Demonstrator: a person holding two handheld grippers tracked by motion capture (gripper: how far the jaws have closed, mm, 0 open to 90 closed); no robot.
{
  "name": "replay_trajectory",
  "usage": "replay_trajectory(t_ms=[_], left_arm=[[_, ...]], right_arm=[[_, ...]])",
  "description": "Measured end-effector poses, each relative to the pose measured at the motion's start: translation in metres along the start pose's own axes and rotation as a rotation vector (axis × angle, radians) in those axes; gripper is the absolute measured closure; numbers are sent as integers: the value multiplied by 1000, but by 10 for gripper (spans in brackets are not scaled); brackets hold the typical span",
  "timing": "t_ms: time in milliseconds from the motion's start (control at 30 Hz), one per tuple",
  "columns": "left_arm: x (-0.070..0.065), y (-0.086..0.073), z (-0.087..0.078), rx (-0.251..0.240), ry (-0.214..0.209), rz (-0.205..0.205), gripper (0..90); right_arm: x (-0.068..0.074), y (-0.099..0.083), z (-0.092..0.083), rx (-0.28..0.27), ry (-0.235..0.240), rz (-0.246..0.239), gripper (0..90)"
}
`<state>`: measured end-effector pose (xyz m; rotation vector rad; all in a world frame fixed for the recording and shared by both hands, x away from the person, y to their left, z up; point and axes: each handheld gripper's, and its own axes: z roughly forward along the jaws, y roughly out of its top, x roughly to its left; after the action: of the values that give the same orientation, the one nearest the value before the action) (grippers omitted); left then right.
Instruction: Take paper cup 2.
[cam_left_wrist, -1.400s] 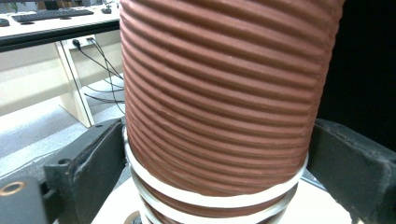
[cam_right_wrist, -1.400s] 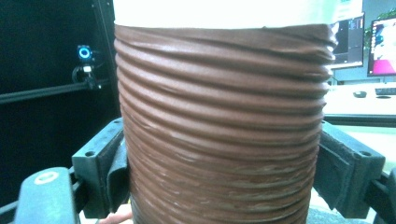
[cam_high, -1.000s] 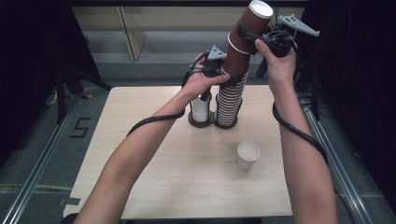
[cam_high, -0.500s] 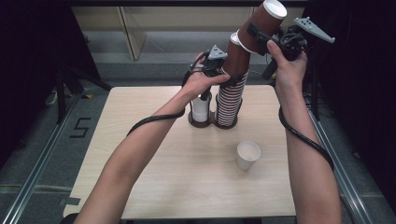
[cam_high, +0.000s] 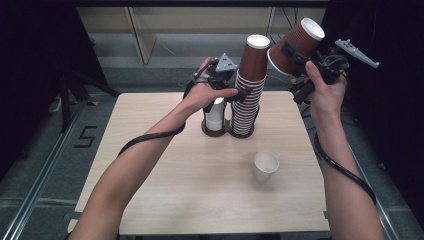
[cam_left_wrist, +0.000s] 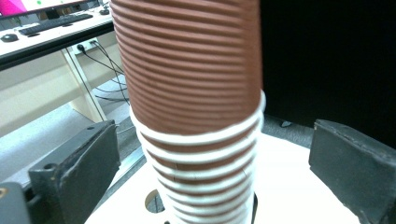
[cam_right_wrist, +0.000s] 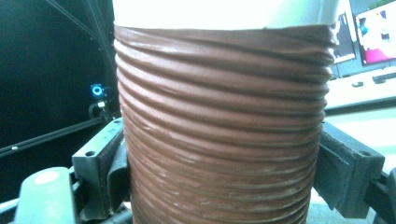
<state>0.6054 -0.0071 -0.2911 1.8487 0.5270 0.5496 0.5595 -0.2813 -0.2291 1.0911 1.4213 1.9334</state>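
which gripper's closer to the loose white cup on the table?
Left, though neither is near. The left gripper straddles the tall cup stack, jaws open, behind the white cup. The right gripper holds a brown cup raised high, beyond the table's far right corner.

Lighting is pretty uneven here. In the high view the wooden table (cam_high: 165, 200) is evenly lit from above, with soft short shadows under the white cup (cam_high: 265, 166) and the stacked cups (cam_high: 248, 85), while the surroundings drop off to near black on both sides. That view is sharp enough, a bit grainy.

The left gripper view is soft all over: the ribbed stack sits so close it's slightly out of focus, and the tabletop behind it blows out to white.

The right gripper view is similar, with a blown-out white rim on the brown cup (cam_right_wrist: 224, 130), bright glare at the right and a blurry background.
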Motion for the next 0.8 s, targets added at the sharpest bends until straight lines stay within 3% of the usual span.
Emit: replay_trajectory(t_ms=[200,267,400,800], left_arm=[[-13,-12,-33,-14,-33,30,0],[-17,-21,-44,-18,-41,29,0],[-23,-43,-61,-12,-49,30,0],[-41,-92,-90,-2,-57,21,0]], right_arm=[[-2,-23,-16,43,-24,34,168],[-2,-32,-21,60,-26,68,169],[1,-53,-29,103,-29,91,168],[19,-108,-35,185,-8,133,167]])
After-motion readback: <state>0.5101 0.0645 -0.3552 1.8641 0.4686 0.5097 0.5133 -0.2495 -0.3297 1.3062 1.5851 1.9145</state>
